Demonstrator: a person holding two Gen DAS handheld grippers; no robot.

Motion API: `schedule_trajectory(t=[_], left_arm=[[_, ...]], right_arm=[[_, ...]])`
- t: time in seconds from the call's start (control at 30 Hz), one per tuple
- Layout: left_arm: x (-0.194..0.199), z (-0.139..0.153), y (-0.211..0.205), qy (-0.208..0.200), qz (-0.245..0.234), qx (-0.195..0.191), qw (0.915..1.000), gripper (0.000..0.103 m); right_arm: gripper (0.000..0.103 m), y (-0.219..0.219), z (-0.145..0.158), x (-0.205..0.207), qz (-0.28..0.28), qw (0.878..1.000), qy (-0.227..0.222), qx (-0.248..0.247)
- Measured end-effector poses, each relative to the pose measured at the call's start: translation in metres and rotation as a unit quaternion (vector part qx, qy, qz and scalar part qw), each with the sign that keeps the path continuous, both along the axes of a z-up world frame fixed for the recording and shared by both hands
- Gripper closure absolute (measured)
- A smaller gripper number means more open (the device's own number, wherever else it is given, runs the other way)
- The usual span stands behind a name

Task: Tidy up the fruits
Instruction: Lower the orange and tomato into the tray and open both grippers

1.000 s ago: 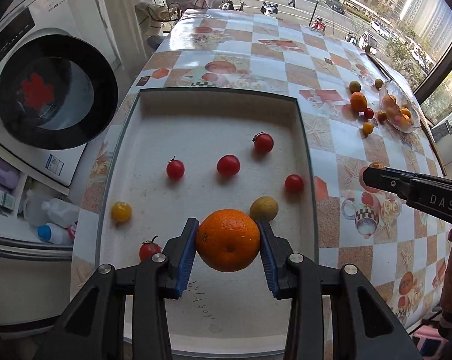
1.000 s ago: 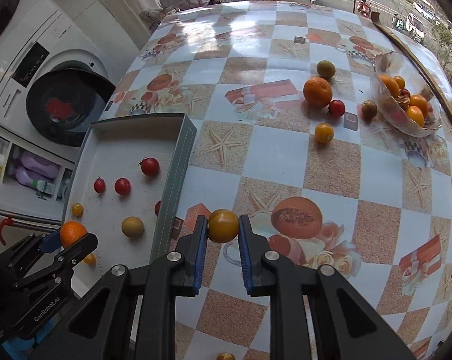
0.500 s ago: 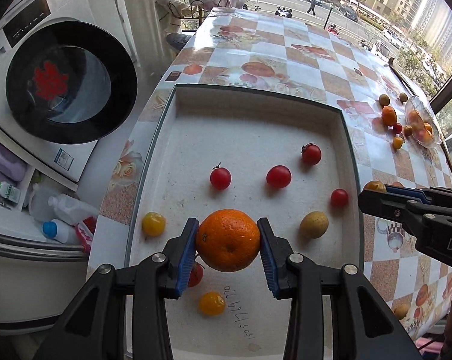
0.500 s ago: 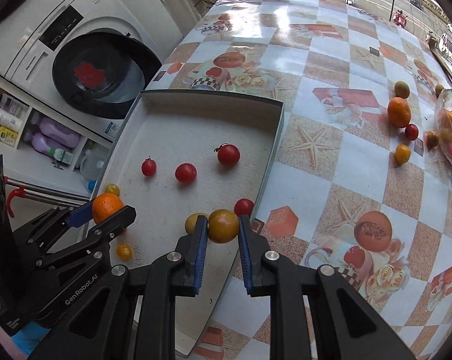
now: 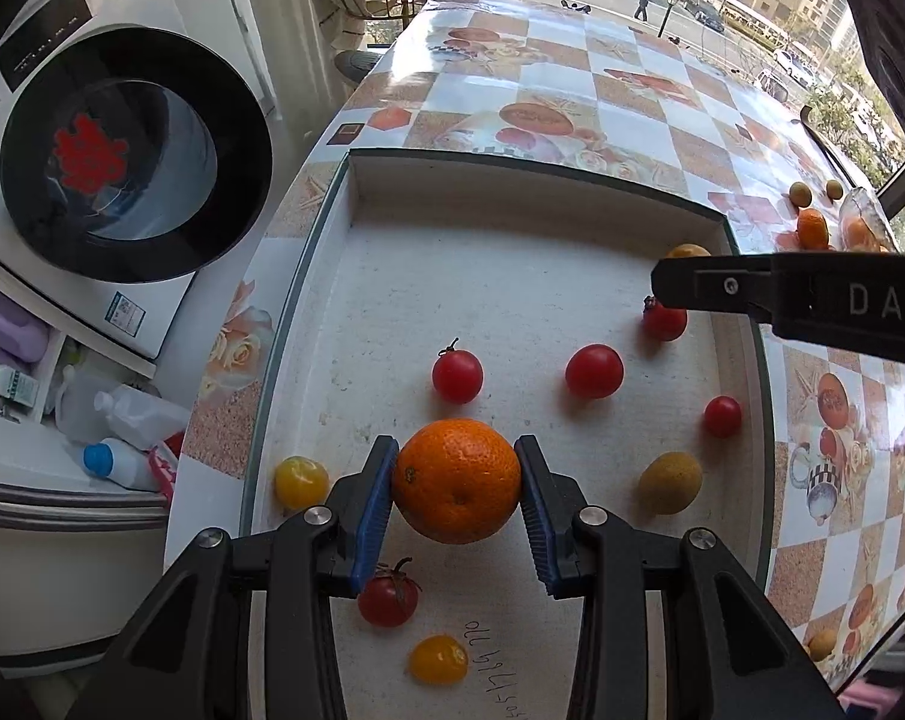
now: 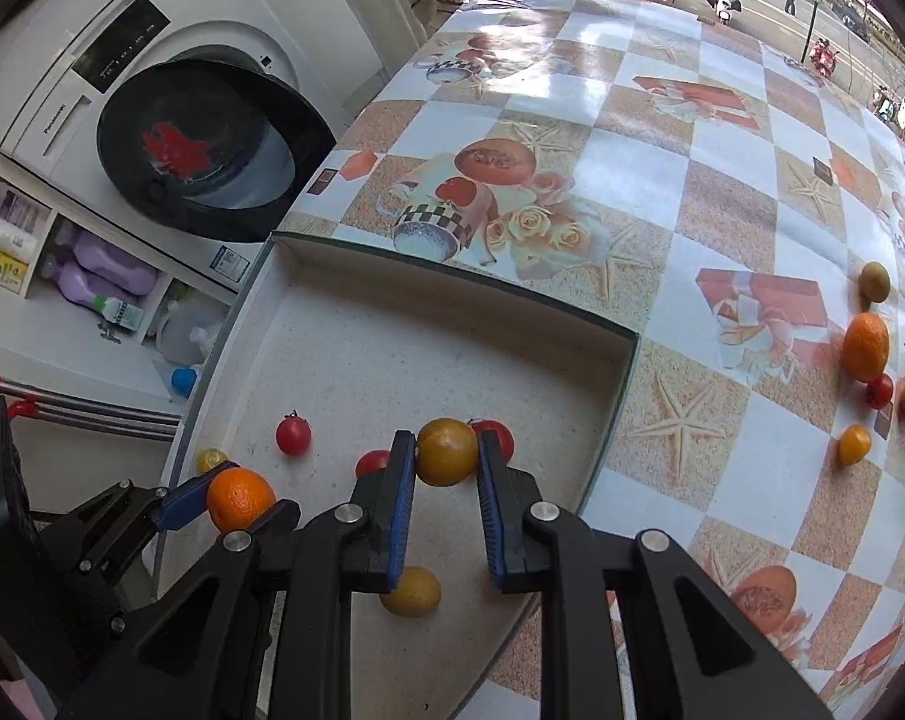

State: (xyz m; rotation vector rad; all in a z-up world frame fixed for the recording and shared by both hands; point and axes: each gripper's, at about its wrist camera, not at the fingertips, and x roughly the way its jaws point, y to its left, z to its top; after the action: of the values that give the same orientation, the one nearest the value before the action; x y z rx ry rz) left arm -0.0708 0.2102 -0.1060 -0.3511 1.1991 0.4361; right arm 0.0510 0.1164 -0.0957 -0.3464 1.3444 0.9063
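My left gripper (image 5: 457, 480) is shut on an orange (image 5: 456, 481) and holds it above the near part of the white tray (image 5: 512, 174). It also shows in the right wrist view (image 6: 236, 501) at lower left. My right gripper (image 6: 446, 456) is shut on a yellow-brown round fruit (image 6: 446, 451) above the tray's right part (image 6: 452, 285); its finger (image 5: 752, 291) reaches in from the right in the left wrist view. Several red tomatoes (image 5: 593, 371), yellow tomatoes (image 5: 300, 482) and a tan fruit (image 5: 670, 482) lie in the tray.
More fruit lies on the patterned tablecloth at far right: an orange (image 6: 865, 347), a brown fruit (image 6: 874, 281), a small yellow one (image 6: 853, 444) and a glass bowl (image 5: 860, 222). A washing machine (image 5: 122, 162) and shelves with bottles (image 5: 122, 462) stand left of the table.
Both grippers have moved left and further over the tray with their fruits held. The right gripper now hangs over the tray's right side rather than the tablecloth.
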Motion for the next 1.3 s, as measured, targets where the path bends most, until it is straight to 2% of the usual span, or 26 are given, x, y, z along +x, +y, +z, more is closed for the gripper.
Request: schedule_trajectory(t=[0.4,0.67,0.77,0.87,0.9,1.0,1.07,1.1,1.17,1.3], left_arm=[[0.005,-0.013,0.001,0.011,0.002,-0.006,0.9999,0.062],[0.008,-0.013,-0.006,0.017,-0.024,0.023,0.9993,0.061],[0.008,-0.013,-0.007,0.018,-0.027,0.031,0.9990,0.058],[0.009,-0.012,-0.010,0.020,-0.034,0.040,0.9984,0.058],[0.009,-0.011,-0.011,0.020,-0.036,0.042,0.9983,0.058],[0.008,-0.010,-0.014,0.018,-0.041,0.044,0.9980,0.058],[0.007,-0.008,-0.016,0.016,-0.042,0.044,0.9980,0.045],[0.005,-0.006,-0.016,0.012,-0.041,0.048,0.9979,0.029],[0.002,-0.001,-0.018,-0.004,-0.043,0.058,0.9974,0.026],[0.003,0.000,-0.020,0.004,-0.048,0.049,0.9976,0.026]], right_arm=[[0.081,0.038,-0.025,0.009,0.026,0.999,-0.020,-0.034],[0.081,0.046,-0.036,0.004,0.040,0.997,-0.033,-0.053],[0.080,0.048,-0.036,0.001,0.048,0.996,-0.041,-0.058],[0.080,0.048,-0.036,0.003,0.048,0.997,-0.033,-0.057],[0.077,0.048,-0.036,0.004,0.047,0.997,-0.028,-0.056],[0.053,0.045,-0.035,0.006,0.045,0.997,-0.028,-0.059],[0.053,0.044,-0.035,0.005,0.045,0.997,-0.031,-0.058],[0.053,0.042,-0.034,0.005,0.046,0.997,-0.030,-0.059],[0.053,0.040,-0.033,0.006,0.044,0.997,-0.029,-0.058],[0.050,0.035,-0.027,0.008,0.035,0.998,-0.025,-0.050]])
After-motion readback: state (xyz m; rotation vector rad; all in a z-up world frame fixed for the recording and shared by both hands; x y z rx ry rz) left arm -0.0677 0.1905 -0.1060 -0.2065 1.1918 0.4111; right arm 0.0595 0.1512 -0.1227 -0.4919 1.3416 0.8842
